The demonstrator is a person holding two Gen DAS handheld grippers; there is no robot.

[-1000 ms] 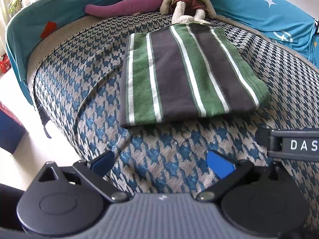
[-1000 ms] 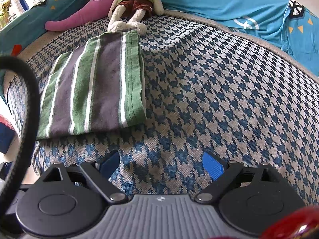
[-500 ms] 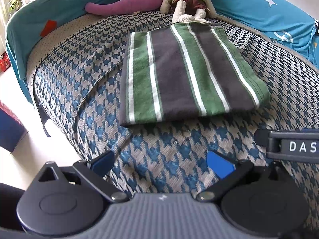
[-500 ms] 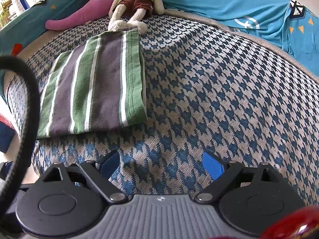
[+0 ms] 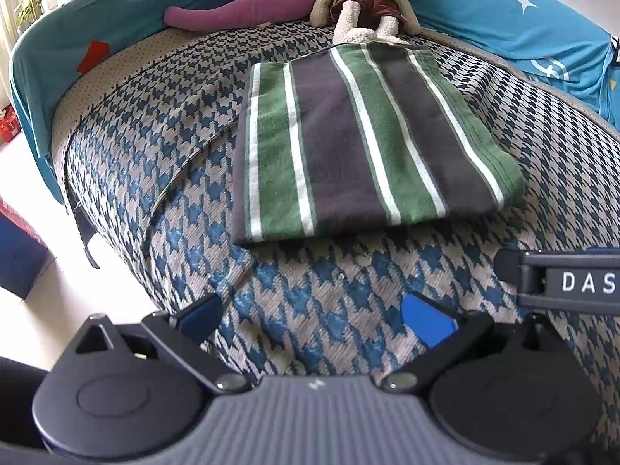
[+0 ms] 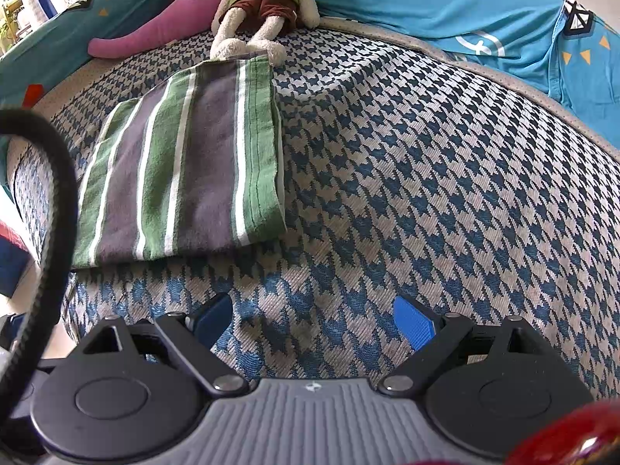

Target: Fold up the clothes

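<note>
Hovering near the folded striped garment, both tools apart and empty: left tool, right tool.

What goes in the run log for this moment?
striped garment: folded, flat on sofa | left gripper: open, empty | right gripper: open, empty

Both views are taken from just behind a gripper's own fingers, angled steeply down over the near edge of the houndstooth cover and seen from close above it. In the left wrist view the striped folded cloth is faced almost straight on, with floor seen at the left. In the right wrist view the same cloth is pushed to the left. The cloth, the plush toys and the blue bedding are shared by both.
</note>
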